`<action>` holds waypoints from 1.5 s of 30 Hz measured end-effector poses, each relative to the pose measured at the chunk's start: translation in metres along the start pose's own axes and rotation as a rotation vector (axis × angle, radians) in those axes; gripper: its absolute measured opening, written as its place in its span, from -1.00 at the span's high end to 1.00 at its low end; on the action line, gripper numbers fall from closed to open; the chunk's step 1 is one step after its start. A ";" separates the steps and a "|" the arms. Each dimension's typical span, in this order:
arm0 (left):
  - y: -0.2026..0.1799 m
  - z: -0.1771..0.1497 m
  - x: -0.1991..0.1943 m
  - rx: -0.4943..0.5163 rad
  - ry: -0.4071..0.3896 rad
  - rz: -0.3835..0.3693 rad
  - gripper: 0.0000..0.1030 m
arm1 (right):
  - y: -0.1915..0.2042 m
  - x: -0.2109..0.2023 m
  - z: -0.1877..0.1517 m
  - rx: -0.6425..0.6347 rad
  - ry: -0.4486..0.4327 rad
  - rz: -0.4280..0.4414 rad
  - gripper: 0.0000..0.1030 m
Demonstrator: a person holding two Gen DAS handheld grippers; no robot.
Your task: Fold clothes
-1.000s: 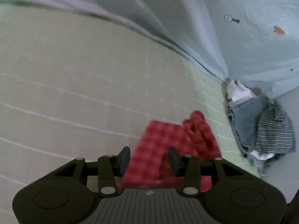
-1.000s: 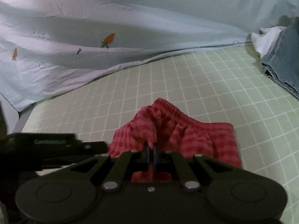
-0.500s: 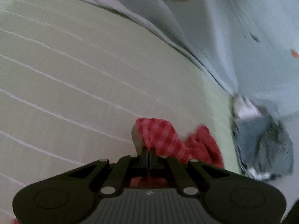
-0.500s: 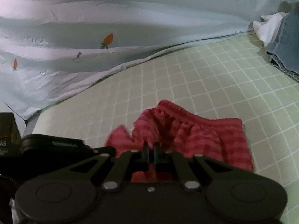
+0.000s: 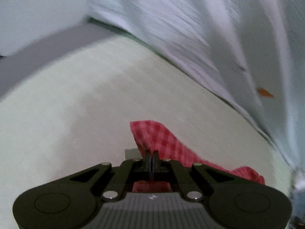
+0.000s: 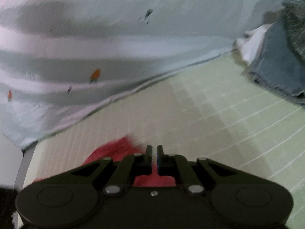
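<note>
Left gripper [image 5: 152,155] pinching red checked cloth [image 5: 167,143]; right gripper [image 6: 154,150] seemingly too; clothes pile [image 6: 276,66] beyond.

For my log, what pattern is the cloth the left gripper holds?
Red-and-pink check cloth, clearest in the left wrist view.

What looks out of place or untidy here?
The heap of clothes at the far right of the green checked mat lies crumpled and unfolded. The red checked garment hangs bunched from the left gripper.
</note>
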State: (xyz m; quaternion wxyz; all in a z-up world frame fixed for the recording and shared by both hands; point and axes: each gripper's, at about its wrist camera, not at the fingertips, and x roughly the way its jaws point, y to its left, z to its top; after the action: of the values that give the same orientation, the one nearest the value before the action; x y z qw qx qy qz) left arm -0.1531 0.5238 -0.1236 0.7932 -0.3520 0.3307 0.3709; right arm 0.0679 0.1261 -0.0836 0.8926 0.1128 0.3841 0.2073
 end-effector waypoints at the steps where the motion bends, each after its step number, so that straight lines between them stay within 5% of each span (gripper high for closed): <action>1: 0.007 -0.002 -0.006 0.001 0.000 0.022 0.99 | -0.005 -0.005 0.002 0.002 -0.012 -0.012 0.91; 4: 0.029 -0.006 -0.025 0.003 0.001 0.087 0.99 | -0.016 -0.006 0.001 0.011 0.001 -0.055 0.91; 6: 0.032 -0.018 -0.024 -0.022 0.042 0.056 0.99 | -0.015 0.001 -0.004 0.019 0.036 -0.055 0.79; 8: 0.034 -0.030 -0.023 -0.047 0.081 0.027 0.99 | -0.003 0.011 -0.010 0.011 0.067 -0.039 0.14; 14: 0.018 -0.044 -0.016 -0.035 0.132 -0.035 0.99 | 0.058 0.044 -0.021 0.033 0.095 0.149 -1.00; 19: 0.010 -0.052 -0.010 -0.044 0.168 -0.082 0.99 | 0.129 0.066 -0.028 0.038 0.168 0.373 -0.90; 22: 0.019 -0.050 -0.004 -0.096 0.172 -0.089 0.99 | 0.171 0.078 -0.045 -0.028 0.221 0.434 -0.38; 23: 0.022 -0.050 -0.005 -0.112 0.172 -0.089 0.99 | 0.183 0.087 -0.053 -0.044 0.267 0.434 -0.09; 24: 0.025 -0.049 -0.005 -0.128 0.171 -0.088 0.99 | 0.191 0.095 -0.061 -0.047 0.314 0.428 -0.01; 30: 0.036 -0.048 -0.003 -0.164 0.168 -0.084 0.99 | 0.212 0.124 -0.103 -0.030 0.491 0.403 0.18; 33: 0.039 -0.047 -0.001 -0.175 0.172 -0.079 0.99 | 0.215 0.126 -0.107 -0.098 0.514 0.386 0.79; 34: 0.039 -0.047 -0.001 -0.178 0.171 -0.074 0.98 | 0.213 0.123 -0.107 -0.115 0.509 0.380 0.95; 41: 0.052 -0.044 -0.005 -0.174 0.136 0.063 0.99 | 0.131 0.066 -0.075 -0.085 0.375 0.382 0.98; 45: 0.060 -0.048 -0.008 -0.178 0.132 0.122 0.99 | 0.059 0.030 -0.060 -0.010 0.291 0.234 0.99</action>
State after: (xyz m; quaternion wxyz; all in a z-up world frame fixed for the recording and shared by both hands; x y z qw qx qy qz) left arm -0.2193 0.5113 -0.1618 0.7113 -0.4239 0.3690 0.4222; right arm 0.0262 0.1947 -0.1223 0.7979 0.1211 0.4924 0.3258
